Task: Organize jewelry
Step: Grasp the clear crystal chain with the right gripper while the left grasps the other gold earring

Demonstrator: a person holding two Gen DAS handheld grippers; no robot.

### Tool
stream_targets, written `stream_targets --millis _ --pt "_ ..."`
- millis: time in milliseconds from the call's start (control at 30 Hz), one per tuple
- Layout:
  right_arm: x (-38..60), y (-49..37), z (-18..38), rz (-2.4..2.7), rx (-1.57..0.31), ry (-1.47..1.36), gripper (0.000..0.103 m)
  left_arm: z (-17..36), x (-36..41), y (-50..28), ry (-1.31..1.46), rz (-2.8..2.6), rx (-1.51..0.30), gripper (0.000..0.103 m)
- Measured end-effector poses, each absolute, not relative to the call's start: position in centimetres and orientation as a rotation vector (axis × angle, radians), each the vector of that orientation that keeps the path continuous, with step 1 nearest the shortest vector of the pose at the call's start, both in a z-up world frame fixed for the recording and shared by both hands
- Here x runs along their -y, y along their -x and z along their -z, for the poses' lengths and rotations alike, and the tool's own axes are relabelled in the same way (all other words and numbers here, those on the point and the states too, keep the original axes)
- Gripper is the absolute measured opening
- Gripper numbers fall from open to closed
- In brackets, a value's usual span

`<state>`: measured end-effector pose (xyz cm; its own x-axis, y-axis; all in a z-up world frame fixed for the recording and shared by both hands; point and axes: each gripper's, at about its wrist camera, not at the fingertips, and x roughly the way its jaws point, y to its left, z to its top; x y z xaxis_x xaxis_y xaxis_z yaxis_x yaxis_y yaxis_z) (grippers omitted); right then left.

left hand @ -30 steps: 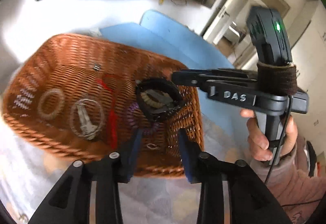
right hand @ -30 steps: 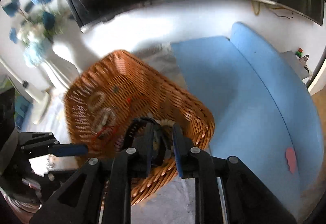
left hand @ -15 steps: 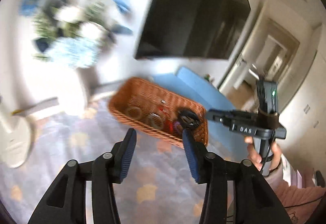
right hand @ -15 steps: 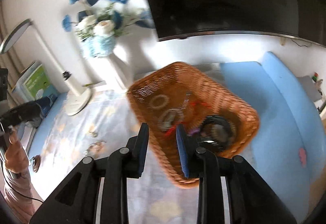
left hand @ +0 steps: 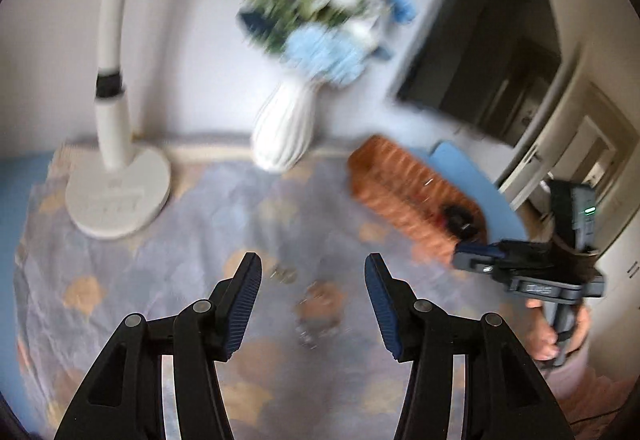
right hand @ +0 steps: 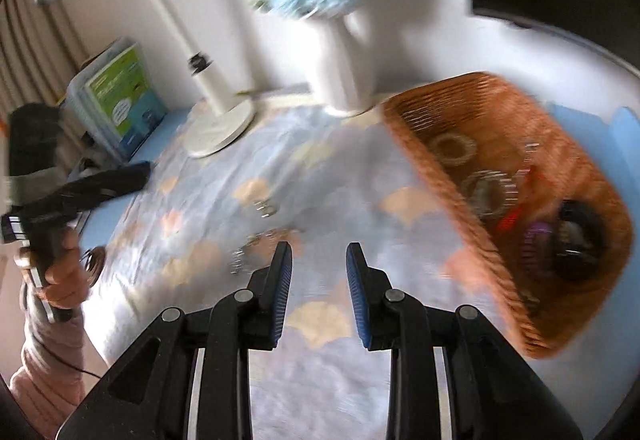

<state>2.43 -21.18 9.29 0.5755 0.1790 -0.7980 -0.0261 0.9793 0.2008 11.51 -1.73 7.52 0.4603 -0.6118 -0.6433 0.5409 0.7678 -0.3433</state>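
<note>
Two grippers angle down over my table (left hand: 192,215): the left gripper (left hand: 313,296) is opening, nothing between its pads, above blurred jewelry (left hand: 318,314) on the cloth. My right gripper (right hand: 319,280) is empty, jaws parted narrowly, and the wicker basket (right hand: 436,183) with bracelets sits to its right.

No lettering can be read: print on the green-and-blue box (right hand: 120,99), far left of the right gripper (right hand: 319,260), is blurred.
</note>
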Motion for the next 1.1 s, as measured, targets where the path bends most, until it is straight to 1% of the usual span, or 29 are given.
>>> stream_targets --millis 200,267,433,633,700,733,900,933,967,1000,1033,1067,1100 --pt "18.2 -5.4 -5.0 -0.237 -1.013 -0.144 0.031 -1.3 3.9 -14.5 0.019 0.665 -0.963 0.054" --pt "17.5 -6.1 -3.7 -0.264 -1.030 -0.123 0.031 0.1 4.6 -15.5 0.017 0.680 -0.987 0.044" --pt "16.0 -7.5 -1.6 -0.296 -1.044 -0.011 0.031 1.6 5.8 -17.6 0.030 0.715 -1.008 0.044" --pt "14.5 -7.8 -0.2 -0.311 -1.043 0.095 0.031 2.5 6.9 -17.4 -0.041 0.691 -0.976 0.043" --pt "14.2 -8.3 -0.1 -0.276 -1.037 0.129 0.031 2.7 7.3 -17.6 -0.041 0.705 -0.969 0.038" --pt "14.0 -8.5 -0.1 -0.276 -1.036 0.139 0.031 2.6 7.3 -17.7 -0.039 0.711 -0.968 0.034" --pt "12.2 -9.8 0.6 -0.284 -1.046 0.211 0.031 2.7 7.7 -17.7 -0.045 0.712 -0.960 0.029" --pt "11.8 -9.8 0.6 -0.280 -1.034 0.225 0.031 2.7 7.8 -17.7 -0.048 0.708 -0.959 0.026" --pt "11.3 -9.7 0.7 -0.284 -1.021 0.246 0.031 2.7 7.9 -17.7 -0.049 0.698 -0.958 0.022" --pt "10.9 -9.7 0.8 -0.289 -1.011 0.264 0.030 2.7 7.9 -17.7 -0.048 0.691 -0.960 0.018" --pt "10.7 -9.5 0.8 -0.291 -1.003 0.277 0.021 2.7 7.9 -17.7 -0.048 0.686 -0.961 0.010" --pt "10.5 -9.3 0.8 -0.306 -0.999 0.285 0.010 2.8 7.9 -17.7 -0.043 0.687 -0.965 0.010" --pt "10.3 -8.9 0.8 -0.318 -0.996 0.292 0.010 2.8 7.8 -17.7 -0.034 0.688 -0.965 0.010"
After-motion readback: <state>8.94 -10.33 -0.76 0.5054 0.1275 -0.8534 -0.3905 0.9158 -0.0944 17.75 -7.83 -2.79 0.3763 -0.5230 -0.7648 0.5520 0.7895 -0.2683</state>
